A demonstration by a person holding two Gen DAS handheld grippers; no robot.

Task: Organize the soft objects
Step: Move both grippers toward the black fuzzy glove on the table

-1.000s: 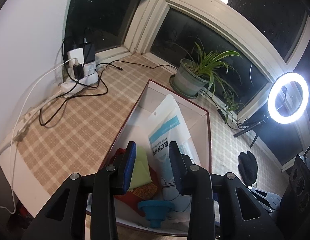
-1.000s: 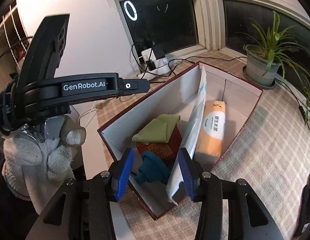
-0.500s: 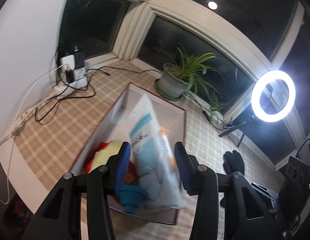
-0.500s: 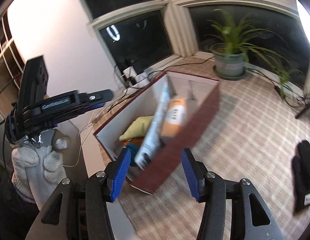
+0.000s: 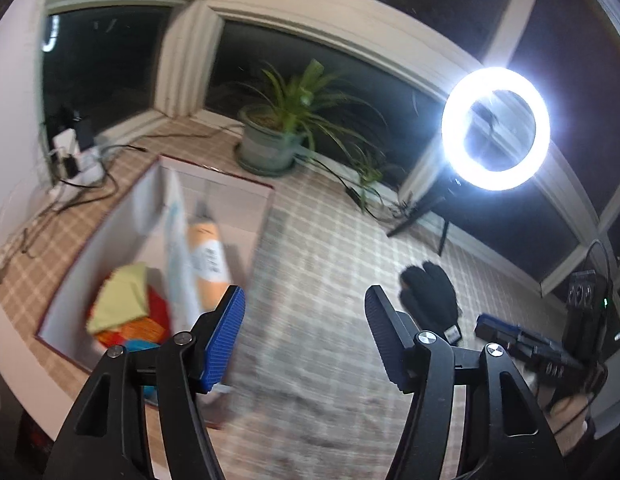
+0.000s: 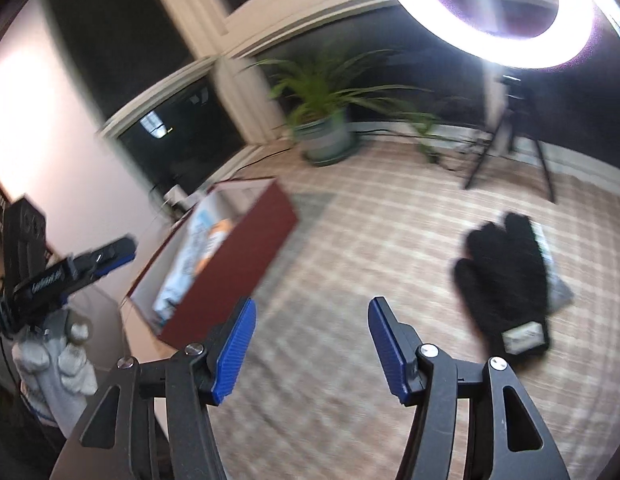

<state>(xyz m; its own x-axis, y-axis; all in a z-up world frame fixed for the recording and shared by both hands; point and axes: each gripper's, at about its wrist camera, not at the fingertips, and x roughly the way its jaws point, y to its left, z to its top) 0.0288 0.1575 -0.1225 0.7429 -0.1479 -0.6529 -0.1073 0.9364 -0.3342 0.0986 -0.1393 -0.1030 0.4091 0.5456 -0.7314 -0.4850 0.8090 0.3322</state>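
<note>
Reaching looks underway: both grippers, left (image 5: 304,334) and right (image 6: 310,344), gape wide and empty, needing to close on the black glove (image 6: 503,280), right of the box (image 6: 246,256).

Both tools: left tool (image 5: 304,330), right tool (image 6: 310,340), black frames, ribbed blue pads (image 6: 234,346), silver screws; grey knit glove (image 6: 56,364) on hand.

Bare checked cloth (image 6: 349,264) btwn box (image 6: 230,264) & glove (image 6: 505,280), unobstructed.
</note>
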